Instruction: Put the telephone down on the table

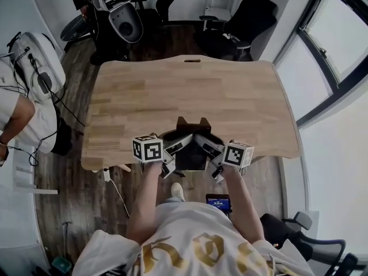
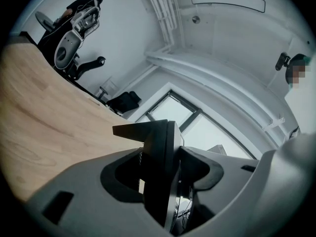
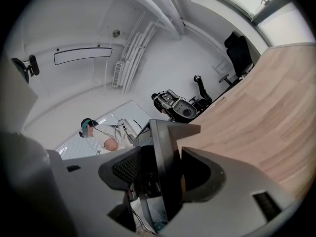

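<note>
Telephone point(image 1: 191, 154) is hanging between my two tools: I am pinching it from both flanks, the left gripper point(image 1: 171, 150) clamping its left side and the right gripper point(image 1: 211, 152) clamping its right side. Each pair of jaws is pressing on the dark slab, as both gripper views are showing plainly. Neither hand is nearer than the other; they are sharing the load evenly.

In the head view the telephone's long axis is running away from me, toward the far edge of the wooden table point(image 1: 190, 91). Its body is sitting over the table's near edge, close in front of my chest. Whether its underside is touching the wood I cannot tell.

I am judging that the bare wood ahead is where it should go. The coming move is therefore calling for both grippers travelling forward together, then sinking together, with the slab level so that neither grip twists it loose.
</note>
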{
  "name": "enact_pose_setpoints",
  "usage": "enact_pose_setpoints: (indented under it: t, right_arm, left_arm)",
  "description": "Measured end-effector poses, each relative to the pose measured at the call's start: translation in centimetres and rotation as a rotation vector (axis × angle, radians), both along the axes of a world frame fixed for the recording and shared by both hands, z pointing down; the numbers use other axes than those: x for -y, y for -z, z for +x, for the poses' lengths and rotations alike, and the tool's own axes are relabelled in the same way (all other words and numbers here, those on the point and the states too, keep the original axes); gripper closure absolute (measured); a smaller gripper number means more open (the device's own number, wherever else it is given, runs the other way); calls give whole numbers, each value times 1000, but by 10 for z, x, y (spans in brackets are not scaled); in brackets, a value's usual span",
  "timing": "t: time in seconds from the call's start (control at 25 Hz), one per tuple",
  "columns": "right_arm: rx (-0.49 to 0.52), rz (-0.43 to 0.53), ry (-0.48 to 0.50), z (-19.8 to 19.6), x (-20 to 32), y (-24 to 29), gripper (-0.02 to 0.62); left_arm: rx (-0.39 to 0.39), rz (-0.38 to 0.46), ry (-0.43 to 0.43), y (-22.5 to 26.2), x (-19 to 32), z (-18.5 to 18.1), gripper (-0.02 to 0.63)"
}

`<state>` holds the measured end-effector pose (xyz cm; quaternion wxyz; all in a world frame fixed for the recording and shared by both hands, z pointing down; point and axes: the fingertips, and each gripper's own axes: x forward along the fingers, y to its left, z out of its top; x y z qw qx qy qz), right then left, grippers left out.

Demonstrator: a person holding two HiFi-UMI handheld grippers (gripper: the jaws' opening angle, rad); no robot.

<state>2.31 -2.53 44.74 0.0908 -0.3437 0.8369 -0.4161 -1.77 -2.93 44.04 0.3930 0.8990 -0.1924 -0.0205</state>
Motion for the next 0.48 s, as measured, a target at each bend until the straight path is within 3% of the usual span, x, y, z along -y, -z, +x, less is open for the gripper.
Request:
enact_pose_setpoints:
  t: [0.2,0.48]
  right_arm:
    - [-20,-9,-28,-18,38,-7,365]
    - [-13,-55,-47,-20,53,-25,365]
  left_arm:
    - [-6,-13,-23,-9,39,-20,391]
    - [-11,-51,-60,-28,57,-18,391]
